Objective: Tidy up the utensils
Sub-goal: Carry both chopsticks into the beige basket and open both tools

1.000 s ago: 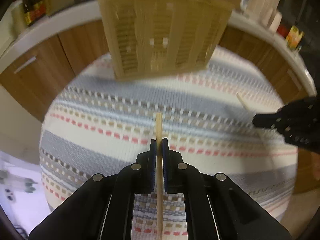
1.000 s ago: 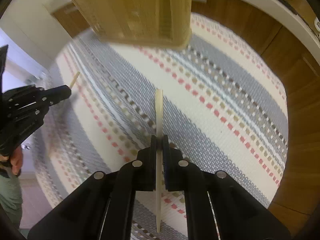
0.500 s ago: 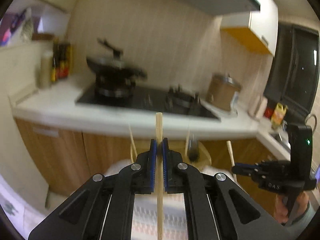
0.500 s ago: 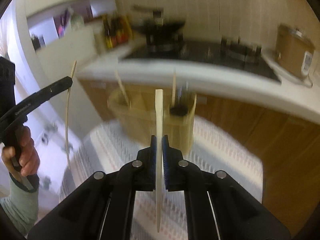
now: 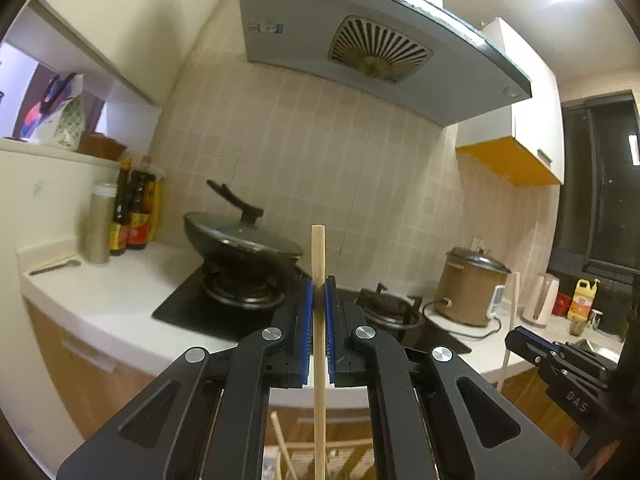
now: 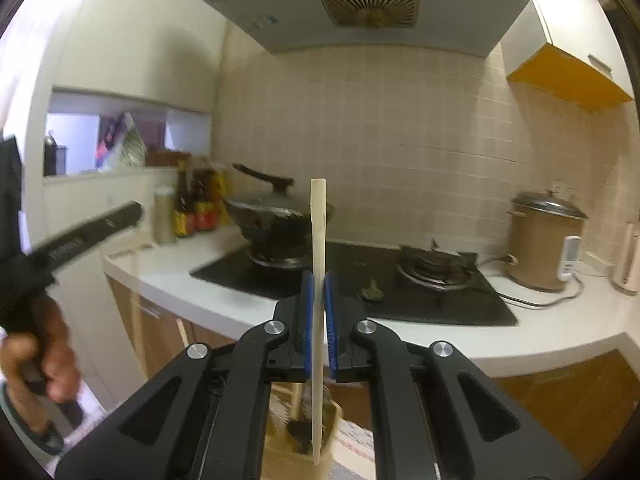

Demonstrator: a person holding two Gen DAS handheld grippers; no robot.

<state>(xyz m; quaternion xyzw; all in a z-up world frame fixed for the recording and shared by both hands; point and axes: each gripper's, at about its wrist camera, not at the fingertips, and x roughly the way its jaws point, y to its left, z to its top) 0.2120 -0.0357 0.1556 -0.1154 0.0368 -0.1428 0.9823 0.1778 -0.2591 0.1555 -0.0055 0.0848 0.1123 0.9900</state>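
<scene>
Nearest you, the left gripper is pinching a wooden chopstick between its blue pads. The stick stands upright in the narrow gap, its square top poking above the fingertips and its lower end running down past the bottom of the left wrist view. Your right gripper is clamped the same way on a pale flat utensil, also upright, with its top well above the tips and its lower end hanging over the wooden utensil holder at the bottom of the right wrist view. A dark spoon-like piece stands in that holder; other sticks lean below the left gripper.

Further out, your right gripper shows at the right edge of the left wrist view, with the letters "DAS" readable on its black body.

Beyond lies the white counter with a black hob, a lidded wok on the left burner and a brown rice cooker to the right. The sauce bottles at far left carry red and yellow labels too blurred to read.
</scene>
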